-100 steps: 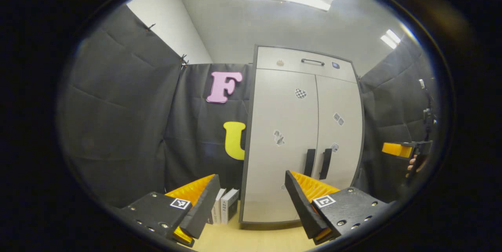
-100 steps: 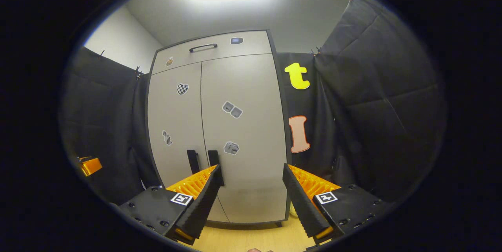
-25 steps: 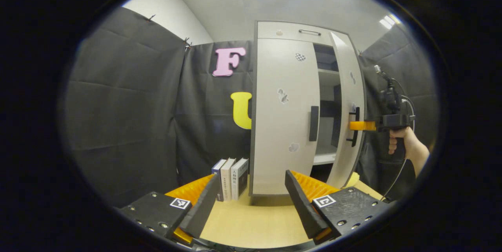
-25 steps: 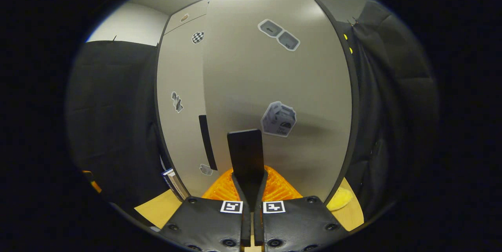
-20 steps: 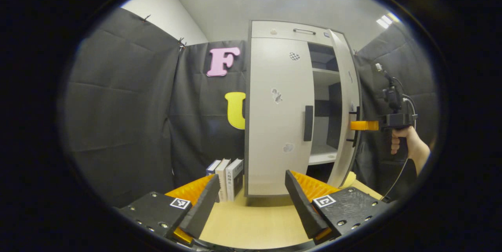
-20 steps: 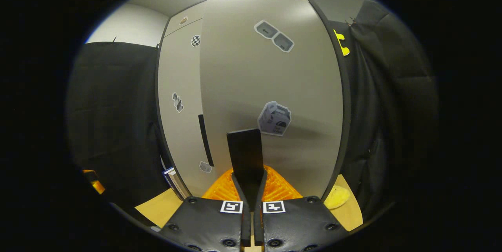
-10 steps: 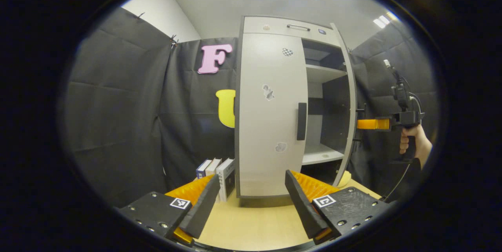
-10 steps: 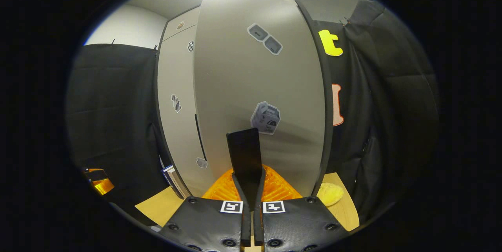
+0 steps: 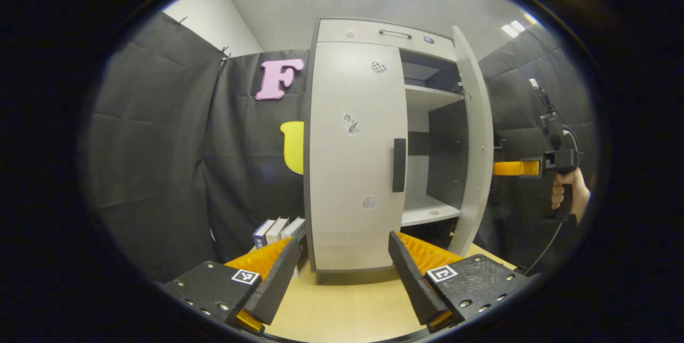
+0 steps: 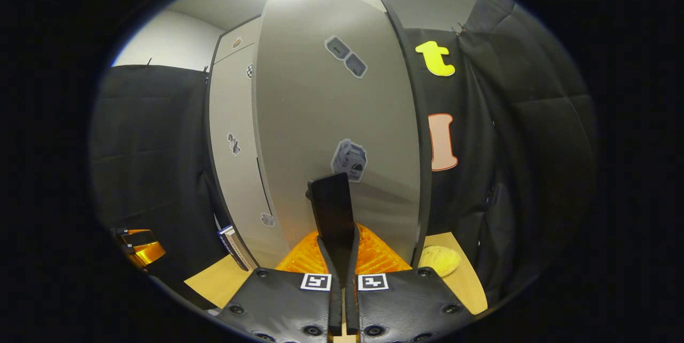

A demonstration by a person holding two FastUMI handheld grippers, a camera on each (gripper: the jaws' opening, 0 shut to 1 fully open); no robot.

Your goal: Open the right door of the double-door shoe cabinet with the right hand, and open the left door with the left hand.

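Right tool clamping flat, slab-like door handle

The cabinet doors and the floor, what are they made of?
The cabinet doors look like smooth, matte, pale grey coated board, likely laminate: flat, even colour, with soft glare in the right gripper view. The floor looks like light wood or wood-look laminate, tan and smooth; no grain is clear enough to say which.

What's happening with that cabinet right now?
A person holds tongs in each hand. The right tongs are clamped on the right door's handle, and the right door of the shoe cabinet is swung open, showing shelves. The left door is shut; the left tongs hang open in front of it.
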